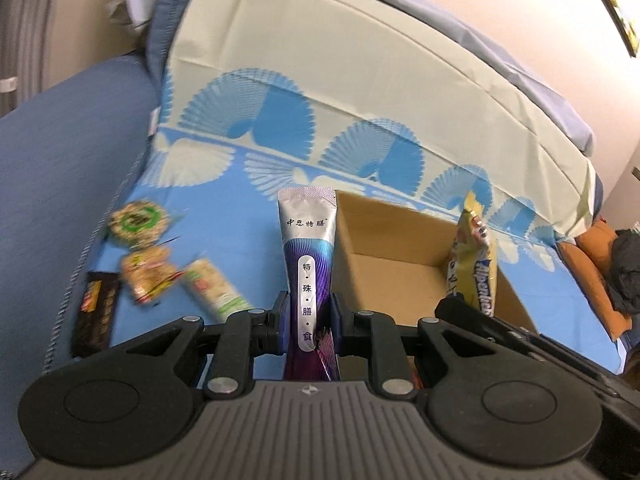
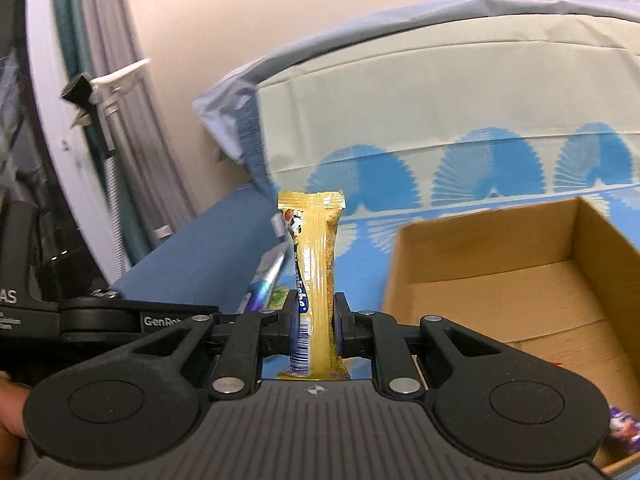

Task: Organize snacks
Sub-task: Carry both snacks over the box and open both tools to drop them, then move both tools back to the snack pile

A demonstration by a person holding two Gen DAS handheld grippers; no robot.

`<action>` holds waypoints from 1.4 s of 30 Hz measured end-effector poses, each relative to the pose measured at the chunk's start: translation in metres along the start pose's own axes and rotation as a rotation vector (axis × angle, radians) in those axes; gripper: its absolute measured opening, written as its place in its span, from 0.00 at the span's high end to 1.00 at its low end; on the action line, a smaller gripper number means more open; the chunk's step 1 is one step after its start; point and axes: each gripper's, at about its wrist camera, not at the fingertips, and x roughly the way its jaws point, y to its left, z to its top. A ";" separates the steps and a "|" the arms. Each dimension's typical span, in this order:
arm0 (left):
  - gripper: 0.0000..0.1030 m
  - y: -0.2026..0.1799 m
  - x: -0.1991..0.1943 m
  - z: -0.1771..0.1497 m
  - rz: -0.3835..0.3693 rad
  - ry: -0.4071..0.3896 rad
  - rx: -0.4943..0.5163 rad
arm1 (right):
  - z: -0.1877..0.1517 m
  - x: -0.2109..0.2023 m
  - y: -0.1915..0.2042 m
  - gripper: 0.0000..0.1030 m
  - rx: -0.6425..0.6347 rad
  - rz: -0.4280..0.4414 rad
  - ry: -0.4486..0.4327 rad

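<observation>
Here, a bed (image 1: 256,216) spread with a smooth cream-and-blue sheet printed in fan shapes fills both views, a folded cover of the same cloth banked up behind. On it sits an open cardboard box (image 1: 384,256), plain brown, square-cornered, its flaps down and its floor mostly bare. To the box's left, loose snack packets (image 1: 152,268) lie scattered on the sheet: a round green-labelled pack, crinkled pale wrappers and a flat dark bar, all blurred. The left gripper (image 1: 310,320), black with ribbed grey housing, points level over the bed beside the box's left wall, its fingers (image 1: 282,316) pressed against a tall, glossy silver-and-purple sachet (image 1: 306,248) that stands upright between them, printed with Chinese characters. The right gripper (image 2: 316,320) reaches forward just left of the box, its fingers (image 2: 342,320) clamped on a slim yellow foil candy pack (image 2: 316,248), upright, with a crimped top seal and a barcode near the base. In the left wrist view the same yellow pack shows above the box's right side. A small purple wrapper (image 2: 622,432) lies in the box's near corner.
</observation>
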 end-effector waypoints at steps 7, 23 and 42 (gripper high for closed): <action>0.79 -0.045 0.020 0.010 -0.048 0.001 0.053 | 0.009 -0.001 -0.033 0.83 0.028 -0.129 -0.017; 0.77 -0.104 0.042 0.029 -0.128 -0.006 0.101 | 0.014 -0.011 -0.081 0.83 0.094 -0.267 -0.080; 0.75 0.019 -0.022 0.003 0.033 -0.104 0.010 | -0.009 -0.005 -0.095 0.58 0.077 -0.453 -0.083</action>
